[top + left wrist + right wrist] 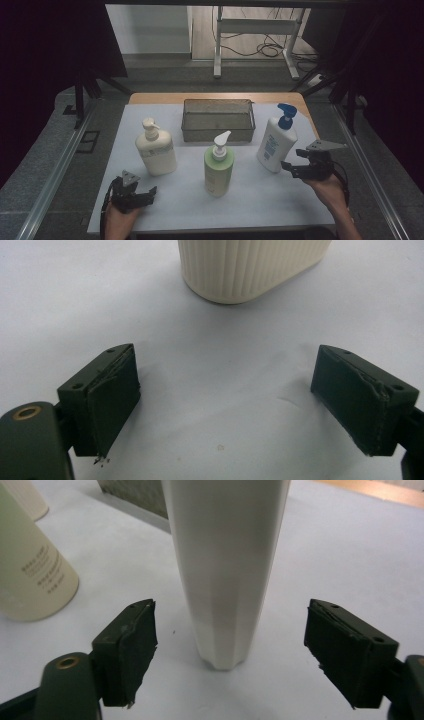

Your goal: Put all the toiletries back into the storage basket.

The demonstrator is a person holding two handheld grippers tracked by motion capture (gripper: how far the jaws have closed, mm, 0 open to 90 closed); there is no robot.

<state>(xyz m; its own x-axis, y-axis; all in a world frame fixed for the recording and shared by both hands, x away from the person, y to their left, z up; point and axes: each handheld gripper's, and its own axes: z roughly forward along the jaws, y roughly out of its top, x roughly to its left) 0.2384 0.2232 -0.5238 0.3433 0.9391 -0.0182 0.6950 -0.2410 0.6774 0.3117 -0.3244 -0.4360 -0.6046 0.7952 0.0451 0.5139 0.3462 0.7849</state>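
Observation:
Three pump bottles stand upright on the white sheet [260, 195]: a cream one [156, 150] at the left, a green one [219, 167] in the middle, and a white one with a blue pump [276, 142] at the right. My right gripper [289, 169] is just right of the white bottle, jaws open. In the right gripper view the white bottle [225, 570] stands ahead of my right gripper [230, 650], and its pads are clear of it. Near the front left my left gripper [150, 192] is open; in its own view the left gripper [225, 400] is empty, with the cream bottle's base [250, 270] ahead.
A wire mesh basket [218, 120] sits behind the bottles at the back of the sheet. In the right gripper view the green bottle [30, 575] stands at the left and the basket [135, 495] behind. Metal rails run along both sides of the table.

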